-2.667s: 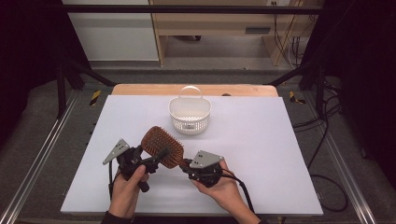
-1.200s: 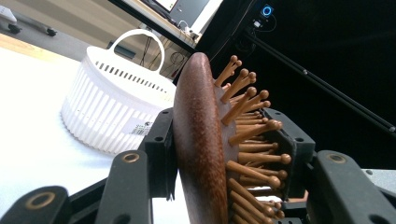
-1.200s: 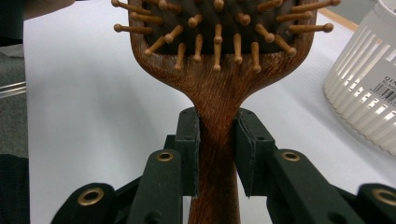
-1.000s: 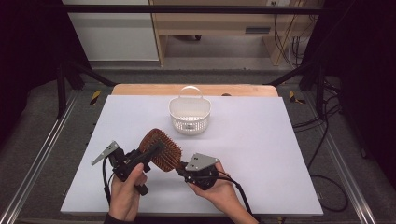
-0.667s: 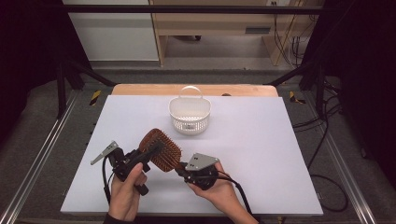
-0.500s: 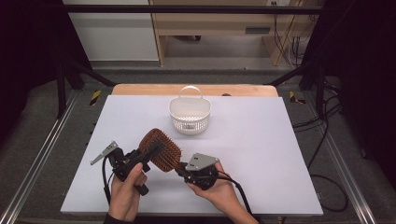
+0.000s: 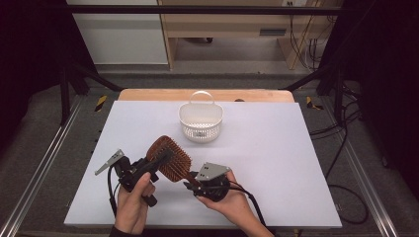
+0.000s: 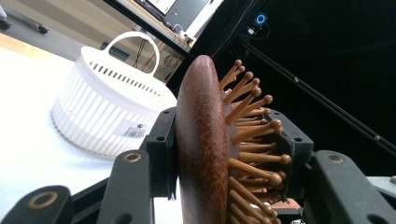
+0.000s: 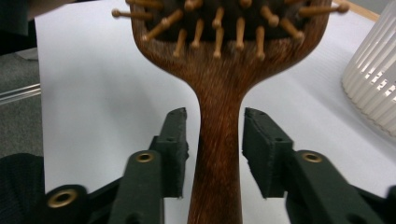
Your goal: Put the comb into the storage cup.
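While the left gripper (image 7: 157, 160) is clamped across the head of the wooden hairbrush (image 7: 169, 159), one jaw on the smooth back and the other among the bristle pins, the right gripper (image 7: 190, 185) has its jaws parted on either side of the handle with a slim gap on each side, touching nothing. The brush is held up off the white table (image 7: 276, 148), near the person's edge, with the white basket (image 7: 200, 121) well apart toward the far side. This looks like a hand-over between the two tools, and to do it well the right jaws should close squarely on the straight part of the handle, below where it flares into the head, before the left lets go; closing on the flare would likely let the wood slide. The right gripper view makes the gaps beside the handle (image 9: 218, 154) plain, which the high view, with the hand and the grey plate over the jaws, does not. The left gripper view shows the brush head (image 8: 204, 140) edge-on and how deep it sits, though whether the pin-side pad bears on the pins or the cushion is hard to tell there.
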### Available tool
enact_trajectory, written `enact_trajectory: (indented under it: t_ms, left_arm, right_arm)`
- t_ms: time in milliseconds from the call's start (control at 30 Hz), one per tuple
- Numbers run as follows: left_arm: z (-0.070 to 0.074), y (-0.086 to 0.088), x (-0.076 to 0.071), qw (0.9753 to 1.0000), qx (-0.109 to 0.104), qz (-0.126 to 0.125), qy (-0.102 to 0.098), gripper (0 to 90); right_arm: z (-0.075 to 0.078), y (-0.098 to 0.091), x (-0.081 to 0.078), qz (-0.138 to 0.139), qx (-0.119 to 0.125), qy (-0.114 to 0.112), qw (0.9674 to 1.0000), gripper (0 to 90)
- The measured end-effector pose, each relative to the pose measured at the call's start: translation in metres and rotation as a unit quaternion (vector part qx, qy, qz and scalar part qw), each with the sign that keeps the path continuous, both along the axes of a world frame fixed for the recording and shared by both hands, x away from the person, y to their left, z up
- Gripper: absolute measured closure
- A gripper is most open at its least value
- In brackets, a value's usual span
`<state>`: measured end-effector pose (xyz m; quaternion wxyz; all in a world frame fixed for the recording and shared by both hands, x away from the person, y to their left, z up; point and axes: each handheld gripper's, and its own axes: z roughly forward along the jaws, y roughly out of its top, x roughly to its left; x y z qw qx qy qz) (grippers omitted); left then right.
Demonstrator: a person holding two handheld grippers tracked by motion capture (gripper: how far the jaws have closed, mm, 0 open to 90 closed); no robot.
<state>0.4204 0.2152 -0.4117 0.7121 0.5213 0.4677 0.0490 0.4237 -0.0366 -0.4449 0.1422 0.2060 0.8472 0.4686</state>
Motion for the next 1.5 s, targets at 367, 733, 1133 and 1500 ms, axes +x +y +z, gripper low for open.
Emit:
enact_trajectory:
  t_ms: [367, 733, 1133, 1500]
  left_arm:
    - [0.000, 0.011, 0.001, 0.9997, -0.012, 0.020, 0.003, 50.9]
    - [0.001, 0.022, 0.002, 0.9989, -0.020, 0.041, 0.001, 50.9]
    - [0.003, 0.028, 0.000, 0.9983, -0.020, 0.055, -0.006, 50.9]
    - [0.010, 0.030, -0.003, 0.9974, -0.010, 0.068, -0.023, 50.8]
  right_arm:
    - [0.003, -0.003, 0.001, -0.002, 0.013, 0.000, 0.9999, 42.0]
    - [0.015, -0.019, 0.003, -0.056, 0.029, -0.034, 0.9975, 22.8]
    - [0.016, -0.063, 0.023, -0.130, 0.056, -0.031, 0.9895, 9.7]
    - [0.020, -0.108, 0.030, -0.179, 0.091, -0.023, 0.9793, 6.6]
